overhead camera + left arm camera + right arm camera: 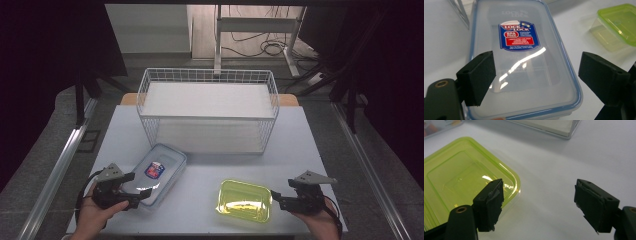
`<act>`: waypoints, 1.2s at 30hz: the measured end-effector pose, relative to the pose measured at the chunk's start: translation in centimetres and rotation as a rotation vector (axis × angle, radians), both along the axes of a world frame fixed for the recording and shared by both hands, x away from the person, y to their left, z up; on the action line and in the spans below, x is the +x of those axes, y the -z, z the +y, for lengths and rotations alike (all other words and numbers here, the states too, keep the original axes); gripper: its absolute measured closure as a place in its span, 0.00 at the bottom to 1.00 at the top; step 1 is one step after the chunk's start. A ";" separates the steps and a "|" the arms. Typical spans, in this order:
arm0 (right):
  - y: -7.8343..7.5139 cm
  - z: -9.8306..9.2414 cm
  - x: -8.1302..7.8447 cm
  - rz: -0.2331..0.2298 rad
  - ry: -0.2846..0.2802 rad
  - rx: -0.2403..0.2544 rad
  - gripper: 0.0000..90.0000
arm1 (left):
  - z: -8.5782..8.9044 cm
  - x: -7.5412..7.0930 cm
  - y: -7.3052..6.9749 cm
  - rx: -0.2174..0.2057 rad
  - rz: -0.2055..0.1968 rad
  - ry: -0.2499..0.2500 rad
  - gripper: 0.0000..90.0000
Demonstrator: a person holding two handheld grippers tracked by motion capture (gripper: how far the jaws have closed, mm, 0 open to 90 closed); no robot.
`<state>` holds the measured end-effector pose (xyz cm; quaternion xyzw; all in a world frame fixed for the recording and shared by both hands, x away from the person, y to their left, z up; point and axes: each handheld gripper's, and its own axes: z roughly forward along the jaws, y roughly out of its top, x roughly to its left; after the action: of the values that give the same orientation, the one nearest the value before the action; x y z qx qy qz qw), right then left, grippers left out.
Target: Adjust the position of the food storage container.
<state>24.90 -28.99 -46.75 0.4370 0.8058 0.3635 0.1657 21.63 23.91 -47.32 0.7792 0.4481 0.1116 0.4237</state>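
Tabletop (210, 210): wire basket (208, 80) at far centre. Clear box (159, 172) lies near left, green box (243, 200) near right, well apart. Left claw (141, 187) wide, over the clear box's near end, holding nothing. Right claw (275, 196) wide, empty, just right of the green box.

Risk: smooth lids may slip from the pads; both boxes sit close to the near edge. Open room between boxes and basket.
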 end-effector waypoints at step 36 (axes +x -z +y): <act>0.4 -0.4 0.1 -0.011 0.005 0.012 0.26 | 2.5 9.3 -0.1 0.090 0.077 -0.080 0.97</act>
<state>25.04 -29.37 -47.15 0.4379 0.8017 0.3705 0.1682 30.92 26.43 -47.18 0.7825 0.4895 0.1184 0.3661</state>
